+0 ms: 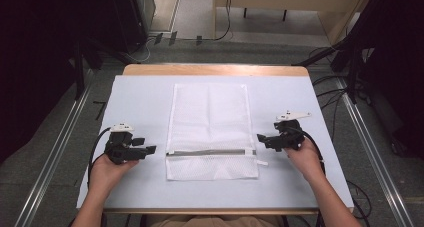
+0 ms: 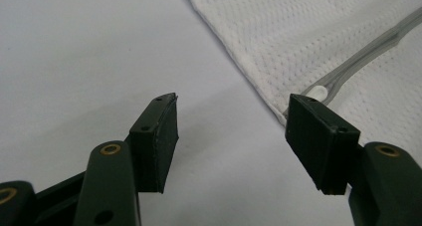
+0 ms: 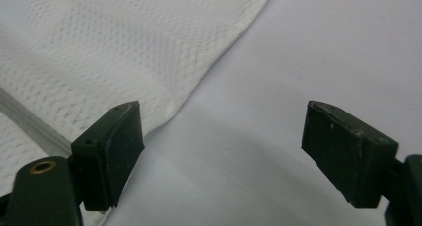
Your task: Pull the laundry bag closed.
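Claws L [image 1: 150, 150] & R [image 1: 262, 138] gape – flanking mesh bag [image 1: 209, 117], no contact.

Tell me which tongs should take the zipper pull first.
Likely the right tongs: open, right beside the mesh bag's zipper end with the white tab. The left tongs, also open, sit slightly farther off.

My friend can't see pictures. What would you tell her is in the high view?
A white mesh bag with a grey zipper lies flat on a pale table. A person's hands hold two black grippers beside it, the left gripper and right gripper, each pointing at one end of the zipper, neither touching the bag.
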The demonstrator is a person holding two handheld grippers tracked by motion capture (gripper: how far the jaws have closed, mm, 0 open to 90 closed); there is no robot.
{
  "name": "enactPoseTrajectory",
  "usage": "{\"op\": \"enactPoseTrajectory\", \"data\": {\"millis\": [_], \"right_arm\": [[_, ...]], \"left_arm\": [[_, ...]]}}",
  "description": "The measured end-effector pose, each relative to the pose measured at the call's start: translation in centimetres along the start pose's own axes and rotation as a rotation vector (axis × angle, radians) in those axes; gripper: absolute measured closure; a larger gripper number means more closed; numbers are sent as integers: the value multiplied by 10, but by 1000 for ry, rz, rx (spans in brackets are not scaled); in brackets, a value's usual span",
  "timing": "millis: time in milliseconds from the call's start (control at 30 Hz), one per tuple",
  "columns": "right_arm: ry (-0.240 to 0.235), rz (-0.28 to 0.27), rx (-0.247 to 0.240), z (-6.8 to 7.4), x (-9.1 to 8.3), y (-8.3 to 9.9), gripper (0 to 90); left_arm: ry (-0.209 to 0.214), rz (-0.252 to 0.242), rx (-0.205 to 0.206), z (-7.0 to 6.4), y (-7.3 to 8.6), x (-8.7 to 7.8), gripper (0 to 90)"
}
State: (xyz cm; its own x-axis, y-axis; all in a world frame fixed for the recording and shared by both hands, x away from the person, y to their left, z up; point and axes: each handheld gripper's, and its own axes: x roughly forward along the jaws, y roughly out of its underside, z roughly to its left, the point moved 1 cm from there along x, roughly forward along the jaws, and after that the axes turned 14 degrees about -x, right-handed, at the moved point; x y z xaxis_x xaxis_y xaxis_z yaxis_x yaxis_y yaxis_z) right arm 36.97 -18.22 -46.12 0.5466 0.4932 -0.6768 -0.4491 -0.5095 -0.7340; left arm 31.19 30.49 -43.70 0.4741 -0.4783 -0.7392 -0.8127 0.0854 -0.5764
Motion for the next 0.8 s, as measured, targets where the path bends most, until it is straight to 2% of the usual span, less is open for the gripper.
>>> {"op": "enactPoseTrajectory", "data": {"millis": [133, 200, 267, 333, 400, 500, 633, 733, 800], "right_arm": [[-13, -9, -17, 3, 0, -1, 149], [10, -2, -20, 5, 2, -3, 149], [7, -13, -26, 7, 3, -4, 149], [18, -16, -28, 9, 3, -5, 149], [18, -21, -35, 10, 4, -5, 149], [27, -9, -47, 11, 6, -4, 149], [19, 23, -20, 8, 7, -2, 146], [-20, 30, 8, 4, 6, -2, 141], [-38, 32, 13, 3, 5, -1, 141]], "left_arm": [[11, -3, 2, -1, 0, -1, 428], [25, -6, -11, -1, 0, -2, 452], [34, -10, -18, -1, 0, -3, 480], [18, -7, -34, 0, -1, -4, 498], [22, -13, -50, 1, -3, -6, 519], [26, -23, -53, 1, -3, -8, 523], [27, -15, -69, 4, -3, -9, 513], [14, -53, -25, 3, -3, -11, 505], [20, -54, -34, 3, -4, -12, 484]]}}
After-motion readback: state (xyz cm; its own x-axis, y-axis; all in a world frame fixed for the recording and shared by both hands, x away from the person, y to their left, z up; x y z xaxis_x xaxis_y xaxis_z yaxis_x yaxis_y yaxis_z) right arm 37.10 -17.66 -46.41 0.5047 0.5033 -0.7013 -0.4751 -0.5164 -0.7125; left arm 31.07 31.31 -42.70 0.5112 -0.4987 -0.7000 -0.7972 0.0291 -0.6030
